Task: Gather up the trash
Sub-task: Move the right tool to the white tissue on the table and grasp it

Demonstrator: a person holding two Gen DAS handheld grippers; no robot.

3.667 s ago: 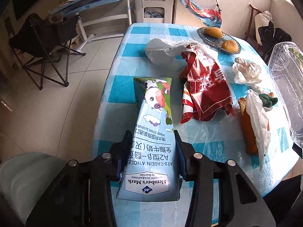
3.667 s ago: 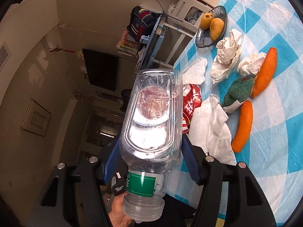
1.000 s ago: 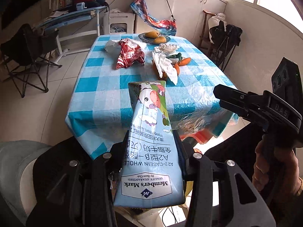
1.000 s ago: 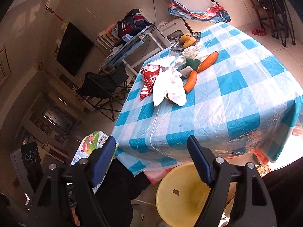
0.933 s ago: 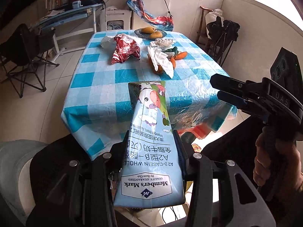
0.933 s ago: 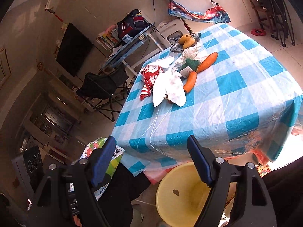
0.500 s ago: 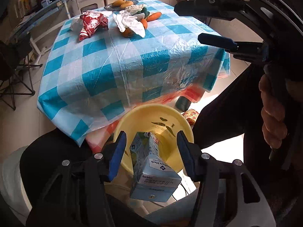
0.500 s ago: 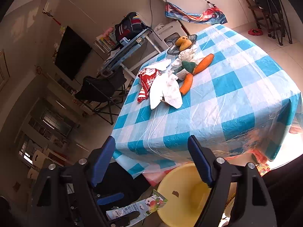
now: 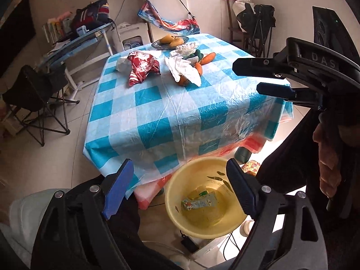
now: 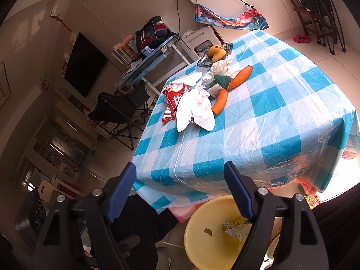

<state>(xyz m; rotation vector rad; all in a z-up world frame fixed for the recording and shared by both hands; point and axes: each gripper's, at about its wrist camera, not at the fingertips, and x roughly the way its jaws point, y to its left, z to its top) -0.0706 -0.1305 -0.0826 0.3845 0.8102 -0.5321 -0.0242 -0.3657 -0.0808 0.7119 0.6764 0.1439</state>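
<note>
The milk carton (image 9: 199, 202) lies inside the yellow bin (image 9: 175, 187) on the floor below the table's near edge; it also shows in the right wrist view (image 10: 232, 229). My left gripper (image 9: 178, 189) is open and empty above the bin. My right gripper (image 10: 180, 186) is open and empty, held over the table's near corner; it also shows in the left wrist view (image 9: 254, 78). On the table lie a red snack wrapper (image 9: 141, 66), white crumpled papers (image 9: 184, 70) and a white bag (image 9: 121, 64).
The blue checked table (image 9: 157, 112) also carries two carrots (image 10: 238, 76), a green toy (image 10: 221, 79) and a fruit basket (image 9: 167, 41). A folding chair (image 9: 31, 94) and a glass desk (image 9: 74, 45) stand left of it. The bin also shows below my right gripper (image 10: 202, 225).
My left gripper has opened and let go of the milk carton, which now lies in the yellow bin. The left gripper has tilted up toward the table. The right gripper stays open.
</note>
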